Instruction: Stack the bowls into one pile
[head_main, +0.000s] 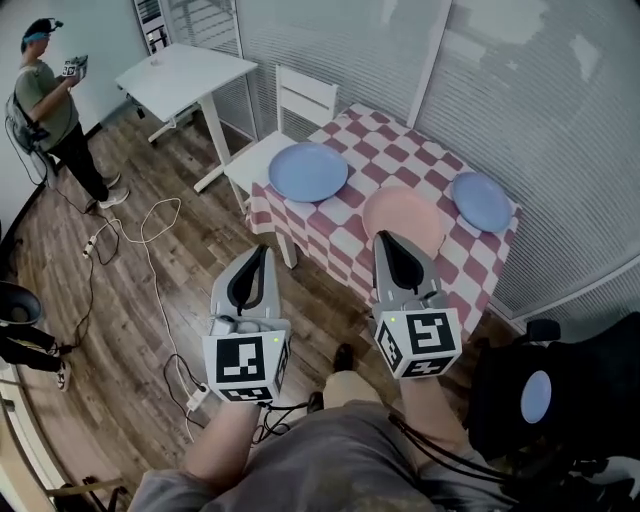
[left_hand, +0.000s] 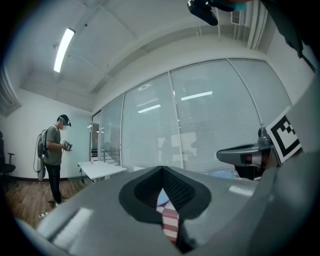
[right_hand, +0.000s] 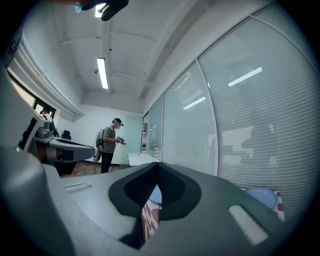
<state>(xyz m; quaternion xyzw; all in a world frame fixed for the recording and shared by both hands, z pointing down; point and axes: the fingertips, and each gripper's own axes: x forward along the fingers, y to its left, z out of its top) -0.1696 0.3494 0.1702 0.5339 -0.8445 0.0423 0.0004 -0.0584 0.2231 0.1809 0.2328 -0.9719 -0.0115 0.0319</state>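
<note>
**Q:** What is the largest item, and what lies on it?

**A:** The tabletop (head_main: 400, 150), covered by a red-and-white checked cloth. It carries three bowls, none stacked and each apart from the others. The large blue bowl (head_main: 308, 171) sits at the tabletop's left corner. The pink bowl (head_main: 410, 212) sits at its near edge. The small blue bowl (head_main: 481, 201) sits at its right end.

**Q:** And the two tools?

**A:** The left tool (head_main: 262, 254) is held level short of the tabletop's near edge, over the wooden floor. The right tool (head_main: 386, 240) has its tip at that edge, overlapping the pink bowl's rim in the head view. Both tools are closed, jaws together, gripping nothing.
</note>
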